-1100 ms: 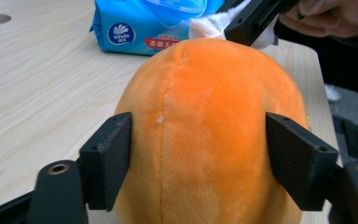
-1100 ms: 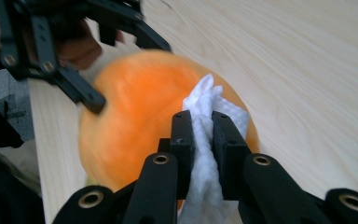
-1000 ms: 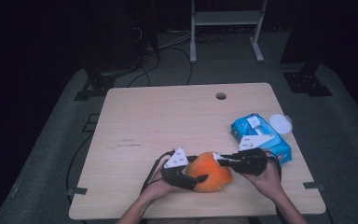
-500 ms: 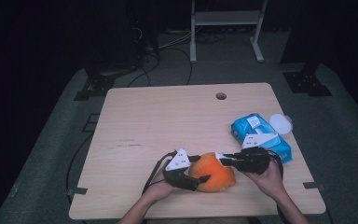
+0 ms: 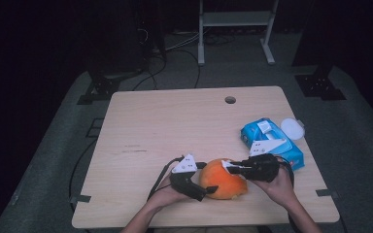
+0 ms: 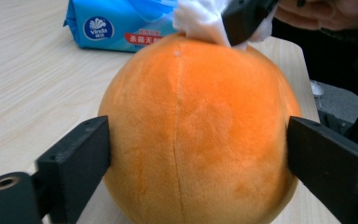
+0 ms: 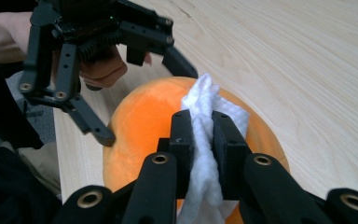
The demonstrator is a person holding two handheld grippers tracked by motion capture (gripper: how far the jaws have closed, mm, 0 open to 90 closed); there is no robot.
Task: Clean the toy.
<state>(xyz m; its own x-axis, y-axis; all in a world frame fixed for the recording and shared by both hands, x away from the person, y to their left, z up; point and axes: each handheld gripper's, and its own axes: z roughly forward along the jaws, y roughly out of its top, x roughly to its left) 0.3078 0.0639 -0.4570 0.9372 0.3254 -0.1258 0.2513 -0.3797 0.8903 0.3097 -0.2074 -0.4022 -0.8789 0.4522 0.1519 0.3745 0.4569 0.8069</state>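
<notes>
On round orange plush ball (image 6: pixel 196 135), wiping with white tissue (image 7: pixel 204 140) pinched by right gripper (image 7: pixel 204 135). Left gripper (image 6: pixel 196 154), jaws just widened, straddling ball sides. Best steady it firmly, rub lightly.

Table (image 5: pixel 175 126): pale wood-grain top, rectangular with rounded corners; a small round hole (image 5: pixel 230 100) near the far edge, right of the middle
Orange plush ball (image 5: pixel 222 179): rests on the table close to the near edge, a little right of the middle; soft fuzzy cover with a seam running over it
Blue tissue pack (image 5: pixel 272 145): lies flat toward the right edge, beyond and to the right of the plush ball, near it but apart; white and red print on the wrapper
White round lid (image 5: pixel 292 128): lies at the far right corner of the tissue pack, just beside it
Floor (image 5: pixel 68 145): grey carpet beneath the table; dark cables across it
</notes>
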